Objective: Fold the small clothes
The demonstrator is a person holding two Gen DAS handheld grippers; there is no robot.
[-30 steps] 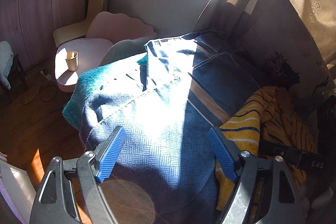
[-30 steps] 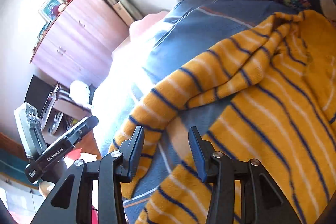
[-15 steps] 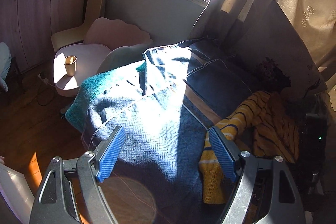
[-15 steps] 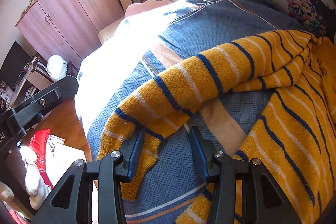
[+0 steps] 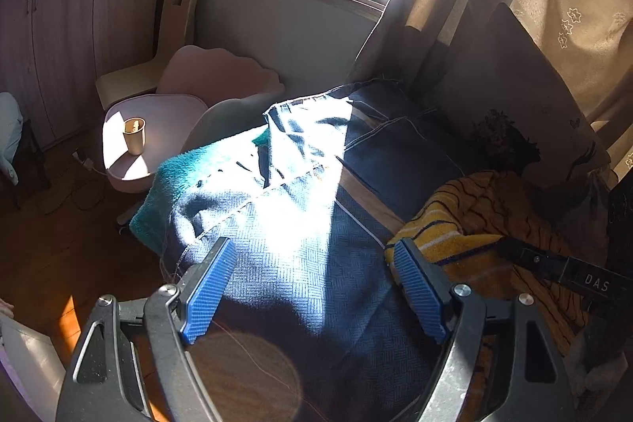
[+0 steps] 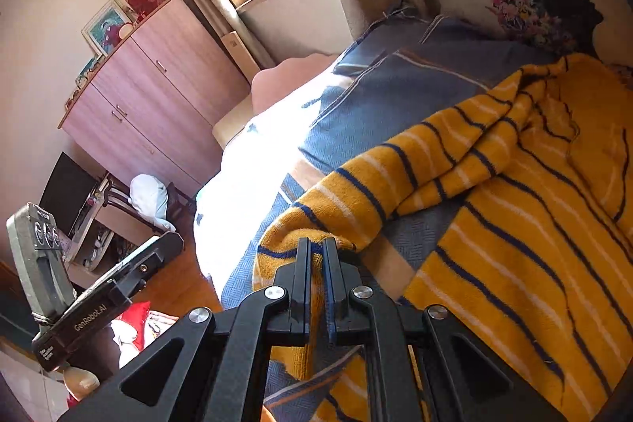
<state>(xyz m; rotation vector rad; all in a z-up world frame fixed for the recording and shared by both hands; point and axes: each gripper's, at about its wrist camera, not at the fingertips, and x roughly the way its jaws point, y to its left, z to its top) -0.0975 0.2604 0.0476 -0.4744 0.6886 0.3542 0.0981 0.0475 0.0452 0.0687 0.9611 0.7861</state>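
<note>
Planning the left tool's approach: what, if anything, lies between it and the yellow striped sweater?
Nothing visible does. The open left tool hovers over bare blue woven bedspread, and the yellow navy-striped knit sweater lies just beside its right finger.

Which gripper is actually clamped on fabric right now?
The right gripper: its jaws are shut on the yellow striped sweater's sleeve end. The left gripper is wide open, nothing between its blue pads.
</note>
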